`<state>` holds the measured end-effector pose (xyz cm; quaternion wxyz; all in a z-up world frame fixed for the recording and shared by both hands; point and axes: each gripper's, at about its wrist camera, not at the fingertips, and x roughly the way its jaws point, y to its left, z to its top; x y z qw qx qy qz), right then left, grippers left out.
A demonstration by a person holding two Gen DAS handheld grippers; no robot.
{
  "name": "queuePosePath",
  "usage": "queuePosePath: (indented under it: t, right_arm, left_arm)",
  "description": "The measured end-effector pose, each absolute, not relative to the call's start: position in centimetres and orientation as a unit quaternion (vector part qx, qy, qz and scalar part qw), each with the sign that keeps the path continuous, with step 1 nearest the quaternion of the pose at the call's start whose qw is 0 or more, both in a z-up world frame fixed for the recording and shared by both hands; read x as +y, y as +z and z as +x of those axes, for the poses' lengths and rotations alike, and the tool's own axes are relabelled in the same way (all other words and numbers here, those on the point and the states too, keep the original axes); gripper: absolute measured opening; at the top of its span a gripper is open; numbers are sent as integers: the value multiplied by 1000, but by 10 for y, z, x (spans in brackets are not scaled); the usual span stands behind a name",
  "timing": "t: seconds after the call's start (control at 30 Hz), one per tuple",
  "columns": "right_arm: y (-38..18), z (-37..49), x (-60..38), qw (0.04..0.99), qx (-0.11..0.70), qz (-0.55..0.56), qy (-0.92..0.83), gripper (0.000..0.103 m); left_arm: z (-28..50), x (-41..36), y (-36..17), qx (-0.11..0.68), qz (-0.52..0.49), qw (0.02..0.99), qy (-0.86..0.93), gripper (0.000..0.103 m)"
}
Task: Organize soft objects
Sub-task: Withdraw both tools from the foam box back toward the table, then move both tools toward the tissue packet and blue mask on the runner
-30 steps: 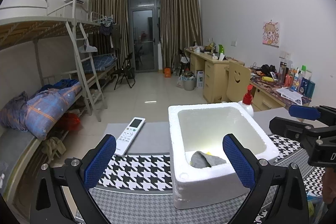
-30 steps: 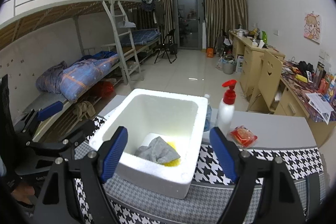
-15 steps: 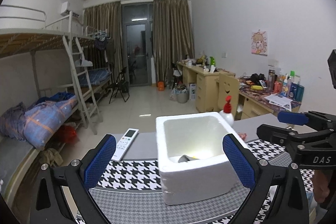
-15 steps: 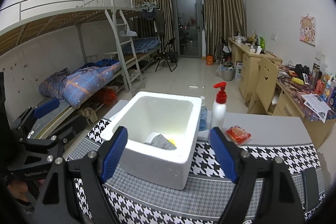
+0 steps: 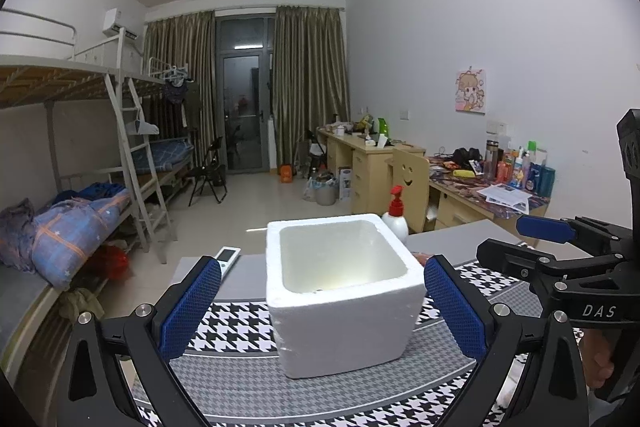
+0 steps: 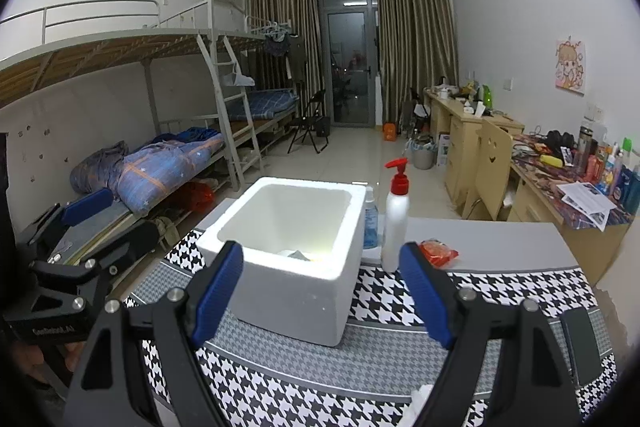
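A white foam box (image 5: 344, 311) stands on the houndstooth cloth (image 5: 236, 323). In the right wrist view the box (image 6: 296, 291) shows a grey soft cloth (image 6: 298, 254) and a bit of yellow at its bottom; the left wrist view hides the contents behind the near wall. My left gripper (image 5: 322, 307) is open and empty, held back from the box's near side. My right gripper (image 6: 322, 293) is open and empty, held back on the box's right. Each gripper also shows in the other view, the right one (image 5: 552, 243) and the left one (image 6: 80, 223).
A white pump bottle with red top (image 6: 395, 223), a blue-liquid bottle (image 6: 370, 223) and a red packet (image 6: 438, 251) stand right of the box. A remote (image 5: 227, 257) lies left of it. A dark phone (image 6: 580, 343) lies at the right table edge. Bunk beds left, desks right.
Both grippers have drawn back and risen away from the box, which now looks smaller and farther. The cloth inside has dropped out of the left wrist view. Both grippers stayed open.
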<state>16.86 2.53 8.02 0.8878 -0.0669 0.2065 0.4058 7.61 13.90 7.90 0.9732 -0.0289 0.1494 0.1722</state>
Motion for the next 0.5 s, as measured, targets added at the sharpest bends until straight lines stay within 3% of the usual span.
queuePosePath:
  t: [0.5]
  right_arm:
    - [62,143,-9,901,183,-71,388,84]
  left_arm:
    - [60,111,66,130,-37,979,150,102]
